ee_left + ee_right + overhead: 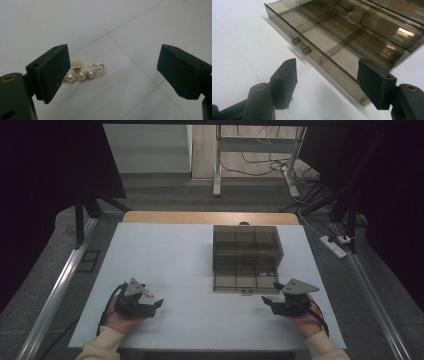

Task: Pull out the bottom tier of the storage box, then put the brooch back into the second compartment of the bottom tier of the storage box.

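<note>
A gold safety-pin brooch (83, 71) with three pearls and a beaded ball lies flat on the white table (190, 265); in the high view the brooch (147, 294) is a small pale spot. My left gripper (156, 305) stands open around it, the brooch close to its left jaw and untouched. A smoky clear drawer box (246, 250) stands at centre right, its bottom drawer (329, 47) pulled out toward me, with a small bar handle (300, 46). My right gripper (267, 302) is open just in front of that drawer's right end, holding nothing.
The drawer is split into compartments by dividers and looks bare inside. A wooden strip (210, 217) edges the table's far side. Metal rails (55, 290) run along both sides, and a power strip (333, 246) with cables lies on the floor at right.
</note>
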Tool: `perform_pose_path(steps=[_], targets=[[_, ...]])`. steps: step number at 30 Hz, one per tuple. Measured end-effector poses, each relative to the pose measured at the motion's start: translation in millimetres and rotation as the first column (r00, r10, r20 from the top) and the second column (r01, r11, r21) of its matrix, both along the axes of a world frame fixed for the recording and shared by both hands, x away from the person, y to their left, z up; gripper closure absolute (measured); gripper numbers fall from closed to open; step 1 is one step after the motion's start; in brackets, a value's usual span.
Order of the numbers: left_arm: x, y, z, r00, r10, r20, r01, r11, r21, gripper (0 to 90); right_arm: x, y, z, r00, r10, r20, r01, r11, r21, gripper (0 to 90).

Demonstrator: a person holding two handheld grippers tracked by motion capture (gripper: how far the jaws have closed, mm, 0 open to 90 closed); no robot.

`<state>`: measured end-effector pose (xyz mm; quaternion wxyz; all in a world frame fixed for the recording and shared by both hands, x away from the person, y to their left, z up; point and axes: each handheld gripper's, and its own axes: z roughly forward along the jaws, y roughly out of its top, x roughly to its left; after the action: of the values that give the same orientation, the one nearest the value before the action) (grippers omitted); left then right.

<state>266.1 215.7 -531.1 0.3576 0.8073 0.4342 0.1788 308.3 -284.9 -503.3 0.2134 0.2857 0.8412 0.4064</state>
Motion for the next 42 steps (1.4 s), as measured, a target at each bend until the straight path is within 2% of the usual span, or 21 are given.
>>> perform_pose_path(steps=[10,20,42], targets=[[-0.1,-0.7,0.1,1.0,-0.001,-0.001,0.001,1.0,0.003,10.5,-15.7,-20.4,-3.0,0.9986,-0.054,-0.002,0.054,0.998,0.014,30.1],[0.2,-0.9,-0.2,1.0,-0.001,-0.003,0.001,1.0,0.006,10.5,-19.5,-31.0,-2.6,0.996,-0.089,0.003,0.089,0.996,0.023,29.0],[1.9,-0.9,0.4,1.0,0.0,-0.005,0.0,1.0,0.005,10.6,-17.1,-27.0,-4.8,0.9976,-0.069,-0.001,0.069,0.998,-0.002,28.6]])
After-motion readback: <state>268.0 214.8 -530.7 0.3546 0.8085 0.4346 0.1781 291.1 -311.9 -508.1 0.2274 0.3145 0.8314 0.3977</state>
